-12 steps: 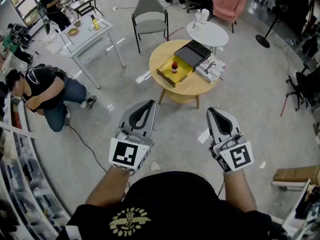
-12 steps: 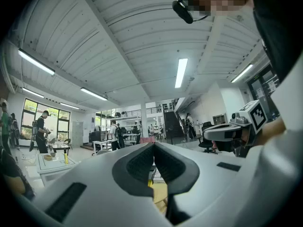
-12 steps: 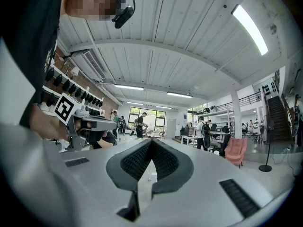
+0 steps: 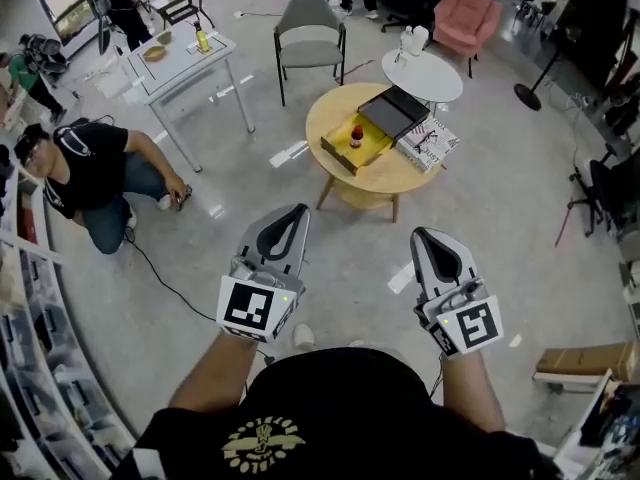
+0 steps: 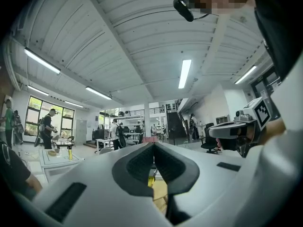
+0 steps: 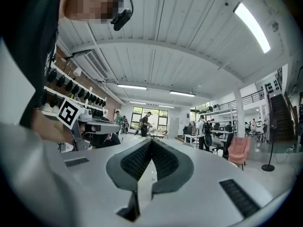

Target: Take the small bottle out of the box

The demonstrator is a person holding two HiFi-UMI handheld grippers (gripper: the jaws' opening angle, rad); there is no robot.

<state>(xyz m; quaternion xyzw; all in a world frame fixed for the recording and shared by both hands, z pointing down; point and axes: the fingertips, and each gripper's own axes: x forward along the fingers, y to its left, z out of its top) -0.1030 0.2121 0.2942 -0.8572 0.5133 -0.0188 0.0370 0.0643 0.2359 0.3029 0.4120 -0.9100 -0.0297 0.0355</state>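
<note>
The left gripper (image 4: 298, 211) and right gripper (image 4: 421, 235) hang before the person's chest, each with its jaws pressed together on nothing, as their own views confirm. Only the head view shows the small bottle (image 4: 356, 135). It stands upright in the yellow box (image 4: 338, 152) on the round wooden surface (image 4: 345, 183), well ahead across grey floor (image 4: 200, 258). Since the earlier frame the grippers have barely shifted.

A round wooden surface (image 4: 385, 176) stands on the grey floor (image 4: 250, 208) at 12 o'clock, with a magazine (image 4: 428, 144) lying at its 3 o'clock edge. A grey chair (image 4: 310, 33) stands at its 11 o'clock and a small white round table (image 4: 430, 76) at its 1 o'clock, with a pink armchair (image 4: 462, 18) beyond. At 10 o'clock a person in black (image 4: 85, 168) crouches near a white rectangular table (image 4: 185, 68) bearing a yellow bottle (image 4: 202, 40).
</note>
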